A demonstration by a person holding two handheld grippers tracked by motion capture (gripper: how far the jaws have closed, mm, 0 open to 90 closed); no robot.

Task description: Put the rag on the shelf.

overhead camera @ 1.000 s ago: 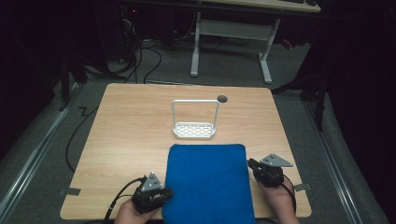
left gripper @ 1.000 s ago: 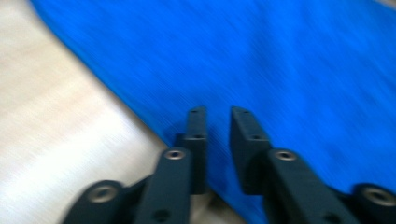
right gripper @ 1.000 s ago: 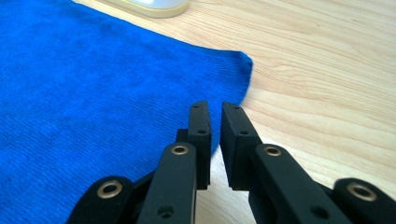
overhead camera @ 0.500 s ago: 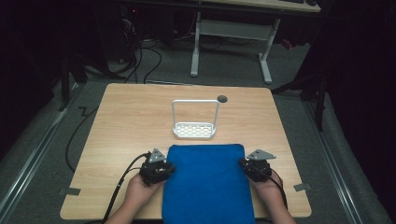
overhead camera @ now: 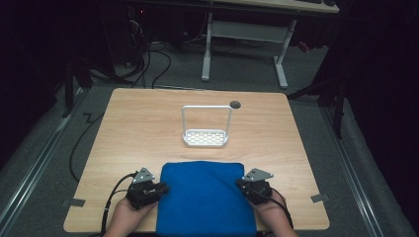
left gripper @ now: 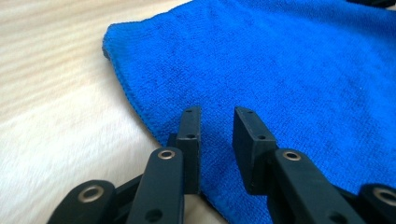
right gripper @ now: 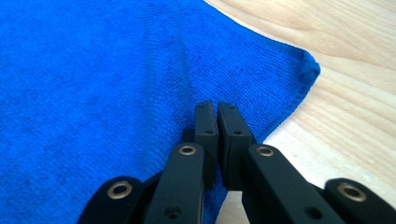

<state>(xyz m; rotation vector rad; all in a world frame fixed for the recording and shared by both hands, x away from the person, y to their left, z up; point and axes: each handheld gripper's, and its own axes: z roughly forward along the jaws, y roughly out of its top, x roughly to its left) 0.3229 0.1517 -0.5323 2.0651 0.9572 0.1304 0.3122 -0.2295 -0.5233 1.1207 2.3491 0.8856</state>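
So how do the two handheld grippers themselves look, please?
Both are black. The left gripper and right gripper each carry a grey three-cornered plate on top, and a black cable trails from each toward the person. In the gripper views the flat, blocky black fingers have small screw holes, and the link bars show brass-coloured rivets.

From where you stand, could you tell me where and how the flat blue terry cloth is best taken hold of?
I would pinch the blue terry cloth along its two side hems near the far corners, coming in low from left and right. It lies flat on the wooden table, so only its thin stitched edges give the jaws something to close on.
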